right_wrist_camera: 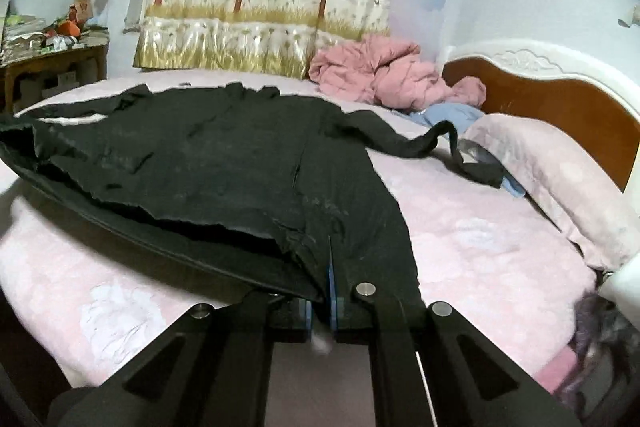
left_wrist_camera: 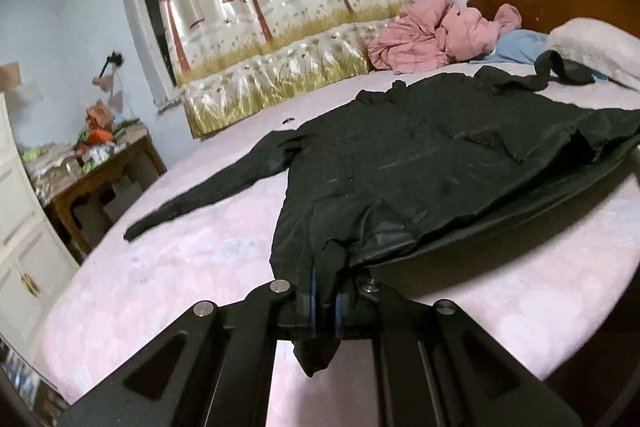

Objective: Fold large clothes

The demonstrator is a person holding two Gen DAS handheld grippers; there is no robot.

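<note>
Two tongs have hold of one black coat [left_wrist_camera: 420, 163], each clamped on a corner of its near hem: the left tongs [left_wrist_camera: 325, 301] are pinched tight on a bunched fold of cloth with a tail of it hanging down behind the blue pads, and the right tongs [right_wrist_camera: 321, 301] are closed just as hard on the opposite corner, the fabric running up out of the pads. The coat lies spread on the pink bed [left_wrist_camera: 180, 267], collar toward the curtain [left_wrist_camera: 280, 7], one sleeve [left_wrist_camera: 208, 195] stretched flat to the left and the other trailing toward the pillow [right_wrist_camera: 560, 163] by the headboard [right_wrist_camera: 560, 95]. Its near edge is raised off the sheet, with a dark gap of shadow beneath — the hem sags between the two grips. I judge the cloth soft and limp but fairly weighty for its size, with a smoother lining showing at the lifted edge that may slide; it will droop wherever unsupported, so the hem corners are the sound places to hold, kept apart enough that the edge stays taut. Both tongs point forward and somewhat downward across the bed, low over the mattress at about the same height.
</note>
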